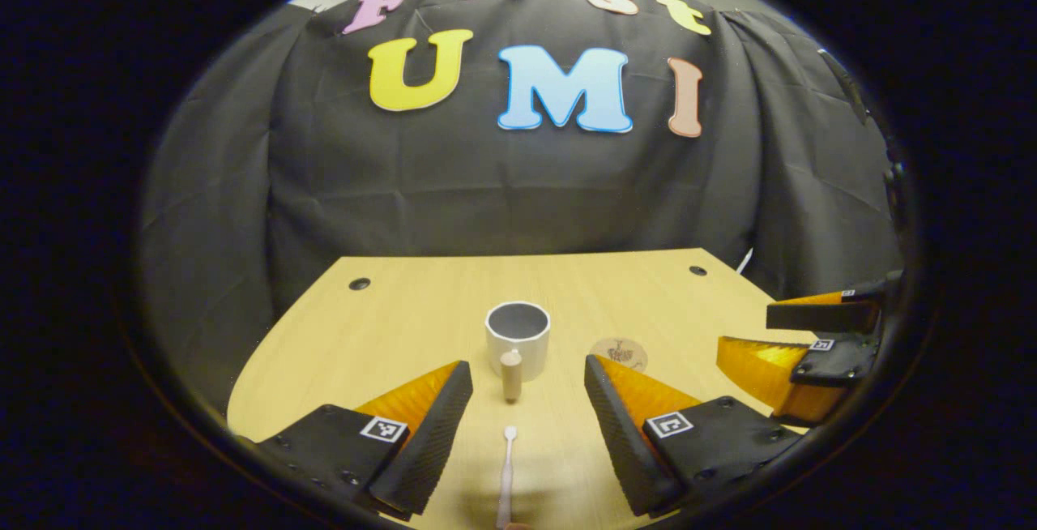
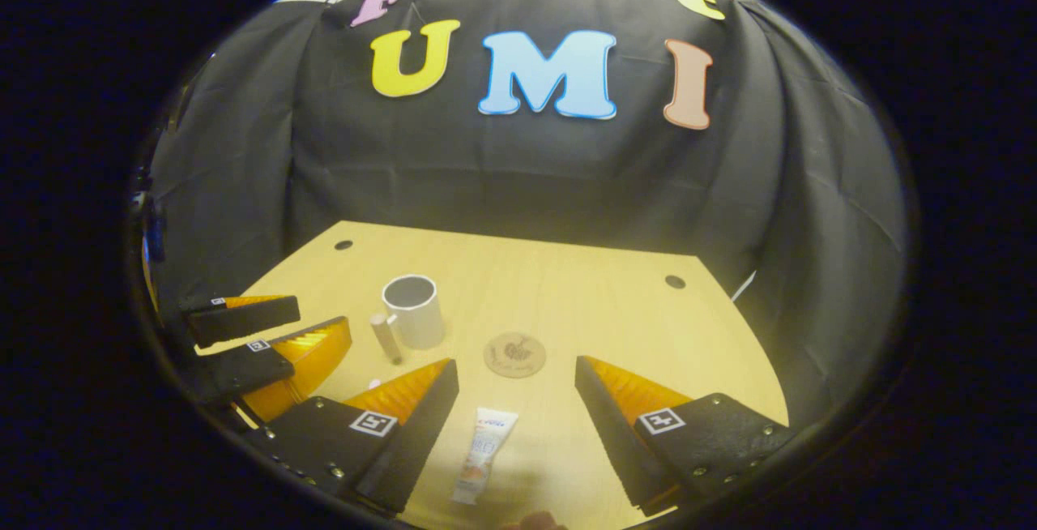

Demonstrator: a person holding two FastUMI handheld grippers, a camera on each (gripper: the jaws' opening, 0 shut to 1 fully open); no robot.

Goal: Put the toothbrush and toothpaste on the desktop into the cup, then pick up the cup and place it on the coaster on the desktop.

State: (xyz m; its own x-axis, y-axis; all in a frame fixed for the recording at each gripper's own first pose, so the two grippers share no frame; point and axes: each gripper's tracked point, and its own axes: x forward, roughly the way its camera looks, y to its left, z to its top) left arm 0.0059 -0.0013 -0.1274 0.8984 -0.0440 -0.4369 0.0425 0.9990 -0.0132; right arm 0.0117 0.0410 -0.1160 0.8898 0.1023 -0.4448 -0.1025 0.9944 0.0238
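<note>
Pointing cupward (image 1: 518,339): toothbrush (image 1: 507,469) lengthwise.

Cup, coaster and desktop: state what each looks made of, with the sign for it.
Cup: probably glazed ceramic, white and thick-walled with a faceted outside; its handle looks like pale wood. Coaster: likely cork or wood, a thin brown matte disc with a dark printed drawing. Desktop: wood-look laminate, pale, smooth, faint straight grain, slight sheen.

From my left gripper view, the toothbrush (image 1: 507,473) lies on the desktop (image 1: 405,303) at 6 o'clock, the cup (image 1: 518,339) behind it at 12, the coaster (image 1: 619,352) at the cup's 3 o'clock. In my right gripper view, the toothpaste (image 2: 484,453) lies at the coaster's 6 o'clock.
</note>
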